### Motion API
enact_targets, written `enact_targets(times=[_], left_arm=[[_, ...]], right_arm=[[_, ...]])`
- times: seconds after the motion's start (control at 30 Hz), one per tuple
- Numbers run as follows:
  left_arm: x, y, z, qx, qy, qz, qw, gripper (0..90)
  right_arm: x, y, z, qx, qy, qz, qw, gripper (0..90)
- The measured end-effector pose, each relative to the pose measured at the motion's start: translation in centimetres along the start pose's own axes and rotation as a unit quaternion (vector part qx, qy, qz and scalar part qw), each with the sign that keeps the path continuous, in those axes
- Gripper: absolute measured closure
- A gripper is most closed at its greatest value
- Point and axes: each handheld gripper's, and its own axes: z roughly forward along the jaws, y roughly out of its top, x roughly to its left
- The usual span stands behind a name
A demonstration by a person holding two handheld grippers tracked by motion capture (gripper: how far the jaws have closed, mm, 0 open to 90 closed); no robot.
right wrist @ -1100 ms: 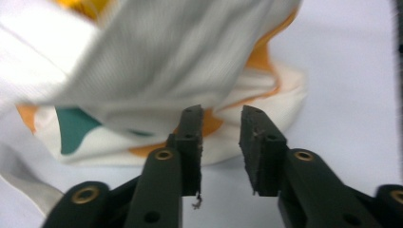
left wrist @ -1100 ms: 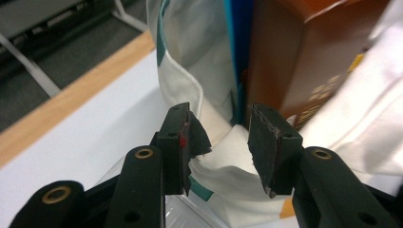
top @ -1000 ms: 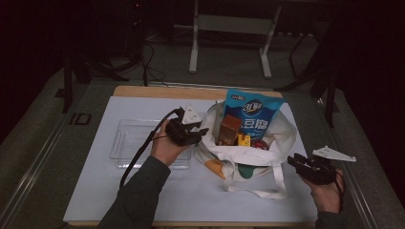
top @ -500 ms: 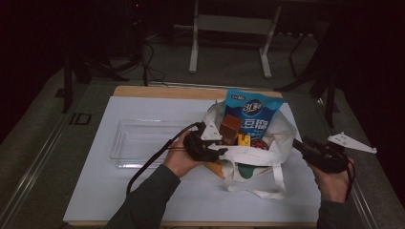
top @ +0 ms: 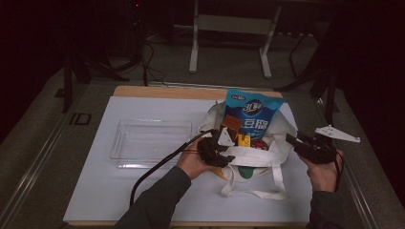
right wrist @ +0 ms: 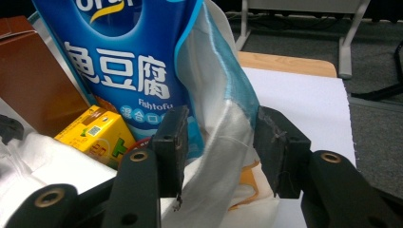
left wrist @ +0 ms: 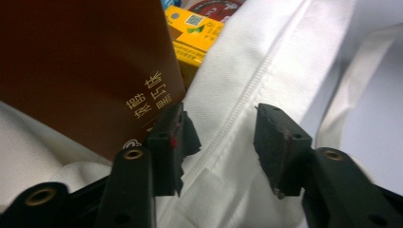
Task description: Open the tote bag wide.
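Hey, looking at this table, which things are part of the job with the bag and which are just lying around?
In the job:
- tote bag, a claw at each side of its rim
- brown box
- blue tofu pouch
- yellow carton
- left claw
- right claw

Lying about:
- clear tray
- white mat
- metal stand behind the table

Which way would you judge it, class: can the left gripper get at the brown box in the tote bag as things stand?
Probably yes. The left gripper, jaws apart with nothing gripped, sits at the white tote bag rim, and the brown box rises clear of it right beside one jaw.
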Motion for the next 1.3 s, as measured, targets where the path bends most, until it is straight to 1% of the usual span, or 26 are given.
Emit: enact_targets(times=[0.07,0.1,0.17,0.2,0.23,0.27,0.3,0.37,0.4,0.47,0.5,0.57,0.7,0.73,0.87,0.97,1.1,1.2,1.3], left_arm=[[0.1,0.0,0.1,-0.005,0.005,-0.003,1.0000,56.1],[0.1,0.0,0.0,-0.010,0.011,-0.004,0.9999,56.0],[0.1,0.0,-0.1,-0.011,0.031,-0.003,0.9995,53.4],[0.1,0.0,-0.1,-0.011,0.031,-0.003,0.9995,52.1],[0.2,-0.1,0.1,-0.002,0.032,0.001,0.9995,52.1],[0.2,-0.1,0.2,-0.002,0.030,0.000,0.9996,50.4],[0.2,-0.1,0.3,0.000,0.027,0.000,0.9996,51.0],[0.3,-0.1,0.4,0.003,0.023,0.000,0.9997,53.5],[0.3,-0.1,0.5,0.005,0.023,0.002,0.9997,56.5],[0.2,-0.2,0.7,0.008,0.012,0.002,0.9999,60.9],[0.0,-0.2,0.8,0.011,0.008,0.007,0.9999,65.0],[-0.3,-0.2,1.0,0.022,0.011,0.021,0.9995,69.8],[-0.8,-0.4,1.0,0.035,0.013,0.033,0.9988,83.8],[-0.9,-0.5,1.0,0.037,0.011,0.034,0.9987,86.7],[-1.7,-0.8,1.6,0.056,0.005,0.050,0.9972,87.7],[-2.3,-1.3,2.6,0.073,0.013,0.063,0.9953,87.7],[-2.4,-2.0,3.5,0.072,0.019,0.051,0.9959,87.2],[-2.4,-2.3,3.7,0.069,0.023,0.039,0.9966,86.9],[-2.8,-2.6,4.2,0.067,0.033,0.040,0.9964,86.4]], right_arm=[[-0.1,-0.1,0.0,0.000,0.000,0.001,1.0000,55.8],[-0.2,-0.1,0.1,0.001,0.000,0.001,1.0000,55.8],[-0.3,-0.2,0.1,0.001,0.000,0.002,1.0000,55.5],[-0.3,-0.2,0.1,0.001,0.000,0.002,1.0000,55.5],[-0.3,-0.2,0.1,0.001,0.000,0.002,1.0000,55.5],[-0.4,-0.3,0.1,0.000,0.001,0.004,1.0000,55.4],[-0.4,-0.3,0.2,0.000,0.002,0.004,1.0000,55.7],[-0.3,-0.3,0.2,-0.001,0.001,0.005,1.0000,56.2],[-0.3,-0.3,0.3,-0.002,0.001,0.005,1.0000,56.7],[-0.3,-0.2,0.3,-0.005,-0.001,0.004,1.0000,58.0],[-0.3,-0.1,0.3,-0.006,-0.002,0.005,1.0000,58.6],[-0.3,0.0,0.2,-0.008,-0.003,0.004,1.0000,60.8],[-0.1,0.1,0.3,-0.006,-0.005,0.000,1.0000,66.4],[-0.1,0.0,0.2,-0.006,-0.009,-0.003,0.9999,68.0],[-0.1,-0.1,0.3,0.000,-0.014,-0.007,0.9999,71.5],[-0.1,-0.3,0.6,0.007,-0.024,-0.014,0.9996,73.4],[-0.2,-0.9,1.4,0.024,-0.031,-0.017,0.9991,77.1],[-0.5,-1.8,2.3,0.041,-0.025,-0.015,0.9988,83.0],[-0.6,-3.0,3.6,0.058,-0.018,-0.012,0.9981,83.8]])
